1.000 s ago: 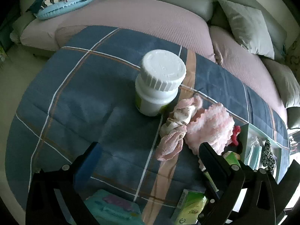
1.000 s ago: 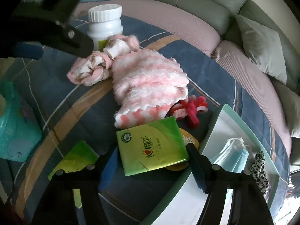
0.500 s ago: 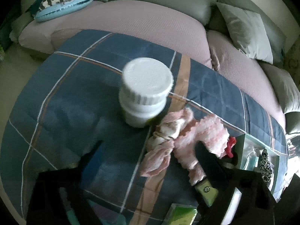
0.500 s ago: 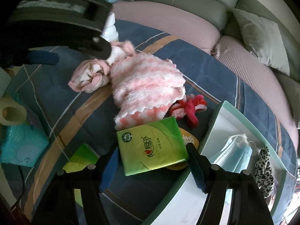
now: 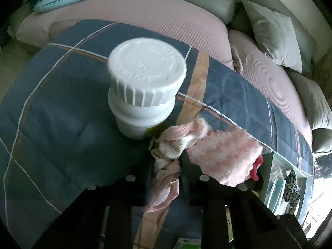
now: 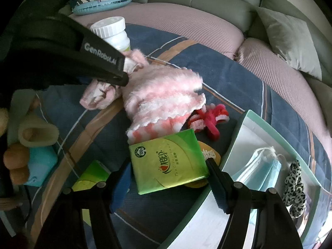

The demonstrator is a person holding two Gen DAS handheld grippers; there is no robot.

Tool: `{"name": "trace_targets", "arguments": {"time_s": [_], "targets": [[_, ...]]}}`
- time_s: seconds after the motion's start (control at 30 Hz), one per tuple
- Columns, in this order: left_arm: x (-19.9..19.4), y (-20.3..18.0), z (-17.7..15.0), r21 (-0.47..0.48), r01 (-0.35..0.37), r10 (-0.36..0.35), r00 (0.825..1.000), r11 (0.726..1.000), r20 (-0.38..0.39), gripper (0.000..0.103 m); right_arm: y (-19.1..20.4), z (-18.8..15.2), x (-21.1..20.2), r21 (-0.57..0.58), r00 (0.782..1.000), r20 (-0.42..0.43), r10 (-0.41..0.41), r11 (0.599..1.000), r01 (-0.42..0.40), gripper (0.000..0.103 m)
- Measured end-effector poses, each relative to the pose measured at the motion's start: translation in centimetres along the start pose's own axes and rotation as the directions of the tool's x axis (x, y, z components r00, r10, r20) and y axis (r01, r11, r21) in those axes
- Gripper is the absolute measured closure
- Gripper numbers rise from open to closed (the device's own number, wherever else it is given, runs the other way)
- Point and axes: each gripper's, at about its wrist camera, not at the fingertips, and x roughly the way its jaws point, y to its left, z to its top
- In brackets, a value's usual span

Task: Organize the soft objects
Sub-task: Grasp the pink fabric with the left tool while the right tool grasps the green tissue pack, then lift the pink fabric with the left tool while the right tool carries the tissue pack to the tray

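Pinks and greens on a blue checked blanket

The blanket (image 6: 228, 78) is slate blue with thin white lines and tan bands; on it, a white bottle (image 5: 143, 95), a pale pink sock bundle (image 5: 172, 145), a pink-and-white striped fluffy cloth (image 6: 166, 95), a red-and-white hair tie (image 6: 209, 120) and a bright green tissue pack (image 6: 168, 161). At right, a mint-edged white box (image 6: 238, 137) holds a light blue mask (image 6: 259, 172) and a leopard-spotted scrunchie (image 6: 294, 188). The far sofa (image 5: 166, 27) is dusty pink.
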Motion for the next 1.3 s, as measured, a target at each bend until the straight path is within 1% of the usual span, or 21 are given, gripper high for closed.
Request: {"name": "trace_targets", "arguments": {"time_s": [0.1,0.17,0.4,0.67,0.97,1.07,1.17,1.2,1.27,1.3], "targets": [[0.0,0.1,-0.1,-0.015,0.023,-0.023,1.000,1.000,0.005,0.082,-0.1,0.0,0.0,0.006,1.000,0.001,0.002,1.000,-0.002,0.031],[0.0,0.2,-0.2,-0.020,0.023,-0.023,1.000,1.000,0.009,0.084,-0.2,-0.1,-0.1,0.018,1.000,0.001,0.009,1.000,-0.009,0.031],[-0.5,0.4,-0.7,-0.046,0.034,-0.032,0.999,0.998,0.030,0.090,-1.2,-0.3,-0.7,0.090,0.998,0.015,0.067,0.994,-0.068,0.031],[-2.3,0.3,-0.7,-0.046,0.033,-0.030,0.997,0.998,0.065,0.090,-2.2,-0.5,-1.9,0.151,0.993,0.041,0.108,0.982,-0.113,0.031],[-4.9,0.3,-0.7,-0.046,0.029,-0.023,0.992,0.999,0.121,0.090,-4.0,-0.6,-3.7,0.214,0.989,0.091,0.117,0.968,-0.135,0.031],[-6.1,0.1,-0.7,-0.041,0.030,-0.024,0.989,0.999,0.145,0.090,-4.4,-0.5,-4.5,0.226,0.986,0.115,0.119,0.964,-0.143,0.031],[-8.0,-0.3,-0.7,-0.029,0.037,-0.031,0.983,0.999,0.183,0.090,-5.1,-0.3,-5.7,0.248,0.980,0.158,0.119,0.956,-0.156,0.031],[-8.8,-0.5,-0.6,-0.023,0.039,-0.034,0.979,0.999,0.201,0.090,-5.4,-0.3,-6.6,0.257,0.976,0.184,0.115,0.953,-0.160,0.031],[-11.1,-1.0,-0.7,-0.001,0.051,-0.049,0.966,0.999,0.254,0.090,-5.9,-0.3,-8.3,0.273,0.970,0.227,0.089,0.950,-0.151,0.031],[-11.8,-1.2,-0.7,0.007,0.055,-0.055,0.962,0.998,0.269,0.090,-6.3,-0.3,-9.2,0.285,0.966,0.249,0.075,0.947,-0.147,0.031]]}}
